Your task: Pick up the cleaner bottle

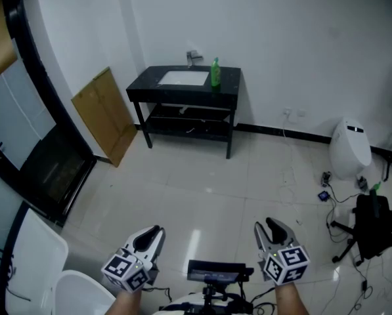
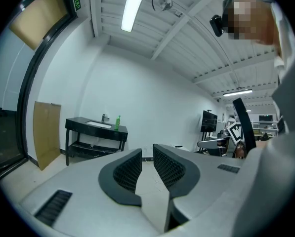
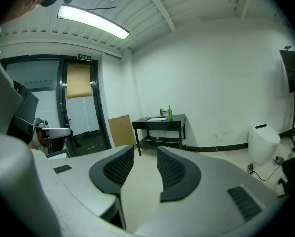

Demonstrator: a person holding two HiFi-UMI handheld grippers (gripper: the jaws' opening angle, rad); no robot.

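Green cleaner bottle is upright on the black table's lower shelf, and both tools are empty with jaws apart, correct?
No. The green cleaner bottle stands upright on the black table top, beside the basin, not on the lower shelf; the head view shows it. The left tool and right tool are empty, jaws apart.

1. Only actual sign I can spot is a small green sign (image 3: 86, 57) right above the black-framed glass door (image 3: 80, 113). Whatever's printed on it is way too tiny to read.
2. The green bottle (image 1: 215, 73), off to the right of that door, is too small to make out any label text.
3. The left marker cube (image 1: 127, 268) and right marker cube (image 1: 285, 262), well in front of the door, just have black-and-white square patterns. No letters or numbers.
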